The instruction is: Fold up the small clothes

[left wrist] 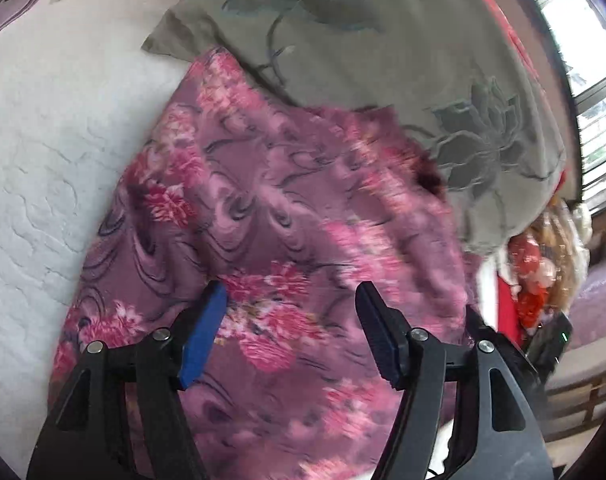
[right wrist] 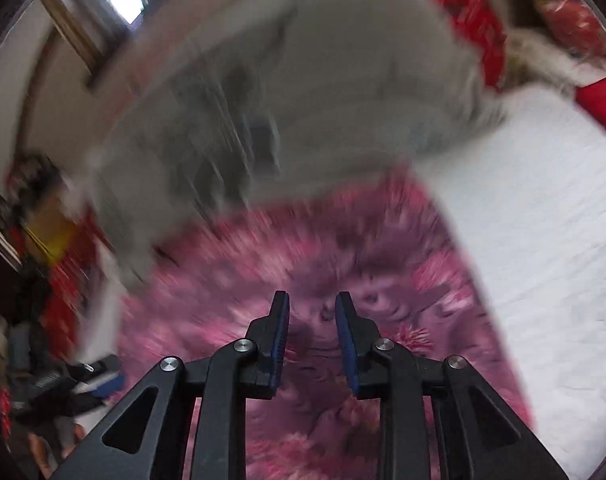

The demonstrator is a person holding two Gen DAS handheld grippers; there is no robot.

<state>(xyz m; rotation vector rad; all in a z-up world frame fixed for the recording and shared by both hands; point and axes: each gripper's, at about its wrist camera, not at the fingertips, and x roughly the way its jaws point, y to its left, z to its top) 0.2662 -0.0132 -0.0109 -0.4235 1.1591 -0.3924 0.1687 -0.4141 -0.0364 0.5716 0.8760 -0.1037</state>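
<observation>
A pink and purple floral garment (left wrist: 271, 216) lies spread on a white quilted bed (left wrist: 55, 152). A grey-green cloth with a dark flower print (left wrist: 383, 52) lies over its far edge. My left gripper (left wrist: 291, 300) is open wide just above the near part of the floral garment, nothing between its fingers. In the right wrist view, which is blurred, the same floral garment (right wrist: 323, 264) fills the middle and the grey cloth (right wrist: 303, 100) lies beyond it. My right gripper (right wrist: 311, 312) is open with a narrow gap above the floral garment, holding nothing.
Red patterned fabrics (left wrist: 531, 280) are piled at the right of the bed, near a window (left wrist: 583, 60). A black device with a green light (left wrist: 551, 340) sits at the right edge. In the right wrist view, white bed surface (right wrist: 543, 220) lies to the right and clutter (right wrist: 51, 280) to the left.
</observation>
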